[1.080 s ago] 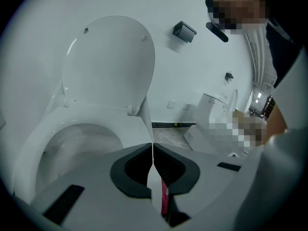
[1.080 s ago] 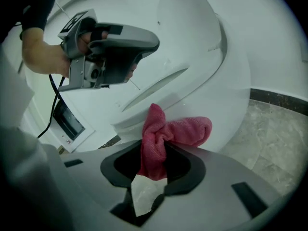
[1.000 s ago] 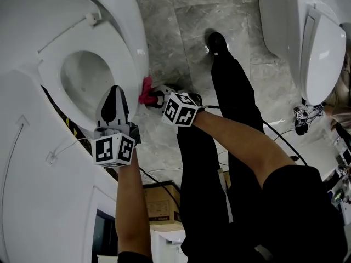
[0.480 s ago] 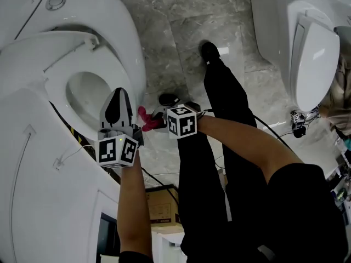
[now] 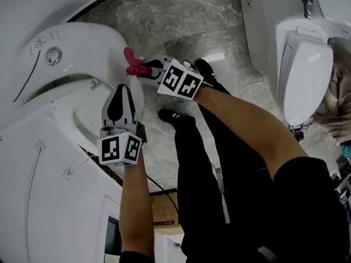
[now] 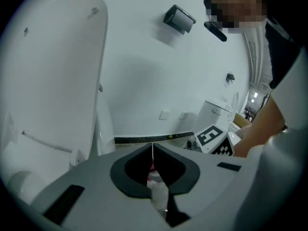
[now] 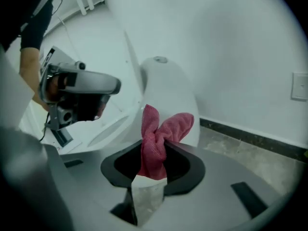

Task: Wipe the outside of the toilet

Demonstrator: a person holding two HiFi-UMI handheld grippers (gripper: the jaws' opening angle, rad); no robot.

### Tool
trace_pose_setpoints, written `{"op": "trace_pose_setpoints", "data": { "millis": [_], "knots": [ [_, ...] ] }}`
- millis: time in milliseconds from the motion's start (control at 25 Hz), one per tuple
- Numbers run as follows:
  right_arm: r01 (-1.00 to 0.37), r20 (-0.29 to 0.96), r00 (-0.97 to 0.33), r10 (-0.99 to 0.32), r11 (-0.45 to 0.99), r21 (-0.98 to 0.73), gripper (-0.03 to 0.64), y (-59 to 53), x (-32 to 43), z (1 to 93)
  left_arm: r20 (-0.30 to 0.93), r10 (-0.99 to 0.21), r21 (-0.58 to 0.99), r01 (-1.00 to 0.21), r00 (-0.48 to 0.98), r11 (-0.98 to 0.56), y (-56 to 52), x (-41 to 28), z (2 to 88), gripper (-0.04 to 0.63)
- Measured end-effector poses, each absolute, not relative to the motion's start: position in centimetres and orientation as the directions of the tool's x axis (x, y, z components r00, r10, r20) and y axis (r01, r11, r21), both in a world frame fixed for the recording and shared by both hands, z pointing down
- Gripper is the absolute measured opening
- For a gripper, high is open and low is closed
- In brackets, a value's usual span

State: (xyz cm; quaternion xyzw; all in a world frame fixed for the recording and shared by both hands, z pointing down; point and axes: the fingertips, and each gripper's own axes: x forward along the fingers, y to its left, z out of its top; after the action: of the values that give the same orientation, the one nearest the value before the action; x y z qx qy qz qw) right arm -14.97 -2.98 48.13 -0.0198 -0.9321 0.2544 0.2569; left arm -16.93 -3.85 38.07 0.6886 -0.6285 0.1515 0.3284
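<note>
Nearest, left gripper (image 5: 122, 92) (image 6: 153, 148): jaws pressed together, nothing between, hanging over seat of toilet (image 5: 82, 48) (image 7: 168, 90). Just beyond, right gripper (image 5: 147, 70) (image 7: 154, 150): jaws pinching pink cloth (image 5: 131, 66) (image 7: 161, 134), loose ends sticking out past tips. Cloth at outer side of toilet's rear body, near round flush button (image 5: 53, 55); contact itself unclear. Below, grey marble floor (image 5: 186, 15). Farther right, second toilet (image 5: 307, 64), lid down.
</note>
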Motion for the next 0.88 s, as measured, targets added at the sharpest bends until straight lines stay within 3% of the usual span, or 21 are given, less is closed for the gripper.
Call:
{"op": "trace_pose_setpoints", "data": {
  "millis": [160, 280, 640, 880],
  "knots": [
    [-0.202, 0.488, -0.873, 0.030, 0.887, -0.416, 0.135, -10.3, -17.8, 49.1, 0.640, -0.763, 0.271, -0.957, 0.095, 0.107, -6.1, -18.5, 39.3, 0.021],
    [-0.209, 0.492, -0.870, 0.001, 0.905, -0.372, 0.135, -13.8, -20.8, 49.7, 0.656, -0.754, 0.258, -0.952, 0.047, 0.166, -7.0, -19.6, 40.0, 0.021],
    [-0.028, 0.500, -0.862, 0.087, 0.976, -0.218, 0.135, -14.4, -26.2, 51.0, 0.663, -0.748, 0.270, -0.937, 0.016, 0.220, -6.4, -20.8, 40.6, 0.021],
    [-0.049, 0.513, -0.847, 0.139, 0.941, -0.335, 0.133, -9.1, -24.3, 52.9, 0.690, -0.723, 0.245, -0.946, 0.018, 0.211, -2.7, -20.9, 41.2, 0.021]
  ]
}}
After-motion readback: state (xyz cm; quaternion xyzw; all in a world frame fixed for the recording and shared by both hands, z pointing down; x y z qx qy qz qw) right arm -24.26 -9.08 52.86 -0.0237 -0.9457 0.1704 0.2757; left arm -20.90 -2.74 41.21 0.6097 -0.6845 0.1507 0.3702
